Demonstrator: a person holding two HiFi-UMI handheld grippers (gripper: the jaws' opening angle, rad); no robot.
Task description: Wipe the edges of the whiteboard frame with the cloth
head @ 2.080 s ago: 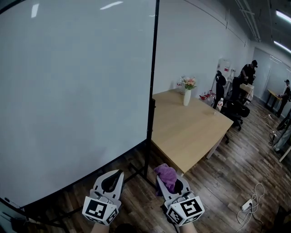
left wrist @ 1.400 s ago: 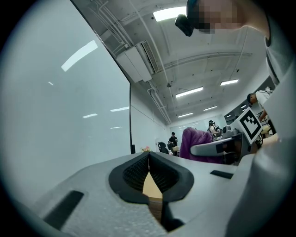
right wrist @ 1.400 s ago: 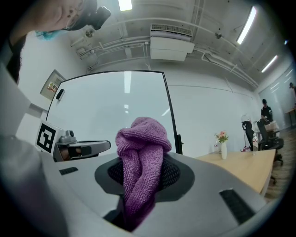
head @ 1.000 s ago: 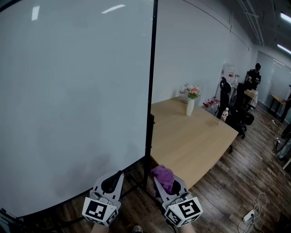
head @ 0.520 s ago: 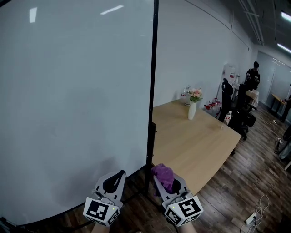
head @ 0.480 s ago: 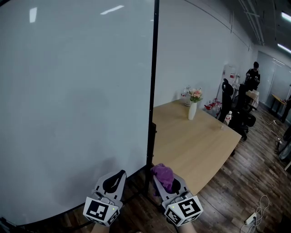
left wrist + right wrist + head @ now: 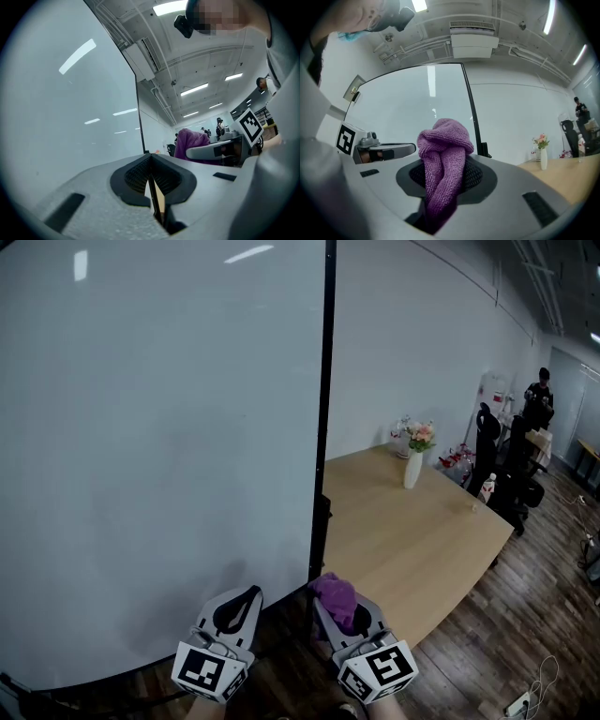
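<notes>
A large whiteboard [image 7: 159,456] fills the left of the head view, and its black frame edge [image 7: 323,409] runs down the middle. My right gripper [image 7: 342,607] is shut on a purple cloth [image 7: 335,597], just below and right of the frame's lower end. In the right gripper view the bunched cloth [image 7: 444,159] stands up between the jaws, with the frame edge [image 7: 471,112] behind it. My left gripper [image 7: 236,607] is low in front of the whiteboard, shut and holding nothing. In the left gripper view its jaws meet with the frame edge [image 7: 139,117] ahead.
A long wooden table [image 7: 412,531] stands right of the whiteboard, with a white vase of flowers [image 7: 415,461] at its far end. Office chairs [image 7: 502,479] and a person [image 7: 540,399] are at the far right. A cable and power strip [image 7: 525,695] lie on the wood floor.
The view has drifted left and closer to the whiteboard, so the table and vase sit further right. Both grippers keep the same low position, the right one still holding the cloth.
</notes>
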